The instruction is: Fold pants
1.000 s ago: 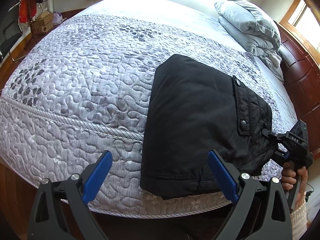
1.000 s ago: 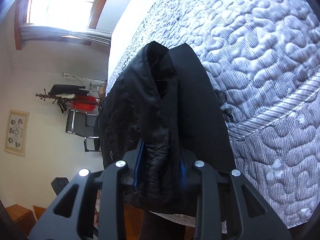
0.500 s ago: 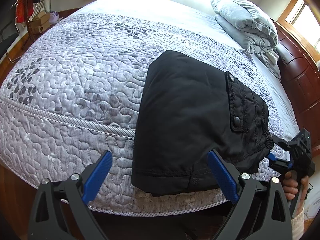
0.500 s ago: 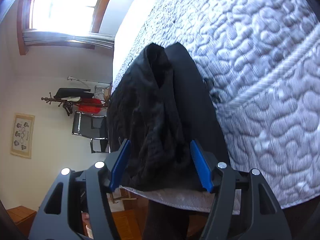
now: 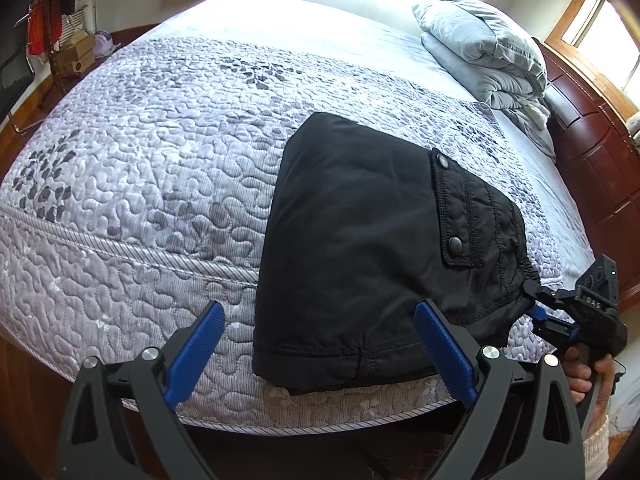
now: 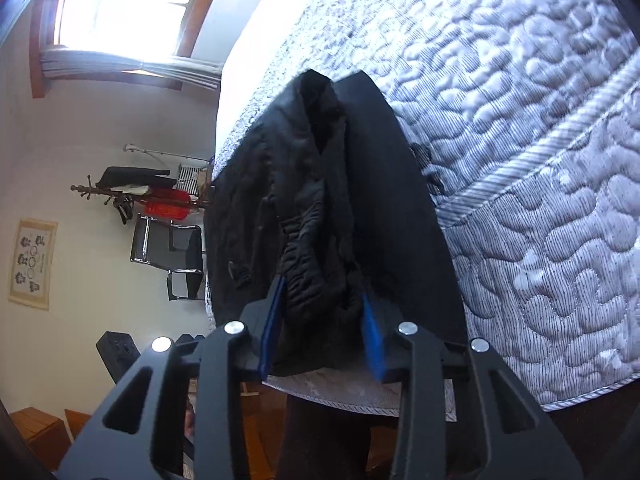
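Blue-padded fingers (image 6: 371, 334) of the right gripper (image 6: 322, 330) are seen closing on a bunched corner of the black pants (image 5: 360, 248), with the fabric pressed between both pads. The pants are laid folded on the quilted bedspread (image 5: 140, 168), near the bed's front edge (a snap-buttoned pocket flap faces up). The left gripper (image 5: 320, 344) is held wide open above that edge, with nothing gripped. Folded grey bedding (image 5: 484, 52) is piled by the headboard.
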Motion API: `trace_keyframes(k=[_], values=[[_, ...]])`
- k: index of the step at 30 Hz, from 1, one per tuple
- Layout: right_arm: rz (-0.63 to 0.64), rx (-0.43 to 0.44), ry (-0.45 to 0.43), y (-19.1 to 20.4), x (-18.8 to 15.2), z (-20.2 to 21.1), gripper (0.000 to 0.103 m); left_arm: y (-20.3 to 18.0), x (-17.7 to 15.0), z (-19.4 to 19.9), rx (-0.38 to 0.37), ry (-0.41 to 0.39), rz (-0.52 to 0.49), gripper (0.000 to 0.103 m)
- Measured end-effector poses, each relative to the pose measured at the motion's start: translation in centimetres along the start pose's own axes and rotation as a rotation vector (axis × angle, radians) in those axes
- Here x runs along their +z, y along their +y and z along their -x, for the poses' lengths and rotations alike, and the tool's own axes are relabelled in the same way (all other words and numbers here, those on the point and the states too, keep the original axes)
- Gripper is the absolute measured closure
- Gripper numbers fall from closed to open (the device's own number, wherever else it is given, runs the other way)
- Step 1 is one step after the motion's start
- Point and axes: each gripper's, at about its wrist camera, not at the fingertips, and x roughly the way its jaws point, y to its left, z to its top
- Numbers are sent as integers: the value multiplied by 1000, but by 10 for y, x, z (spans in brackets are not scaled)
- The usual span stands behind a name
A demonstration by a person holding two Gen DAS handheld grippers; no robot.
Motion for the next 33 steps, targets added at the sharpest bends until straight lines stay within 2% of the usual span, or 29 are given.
trace_keyframes(k=[8, 12, 17, 22, 26, 33], values=[[72, -33, -16, 19, 0, 16, 70, -11, 6, 16, 6, -52, -45, 6], [80, -89, 0, 12, -1, 7, 70, -16, 10, 24, -6, -80, -53, 6], [55, -116, 7, -3, -5, -6, 70, -23, 15, 36, -8, -118, -74, 6], [74, -149, 13, -2, -8, -15, 69, -29, 18, 45, 4, -155, -104, 6], [135, -211, 2, 11, -10, -10, 55, -31, 21, 49, 12, -172, -112, 6], [220, -242, -53, 33, -8, 12, 48, -35, 23, 57, 23, -202, -124, 6]])
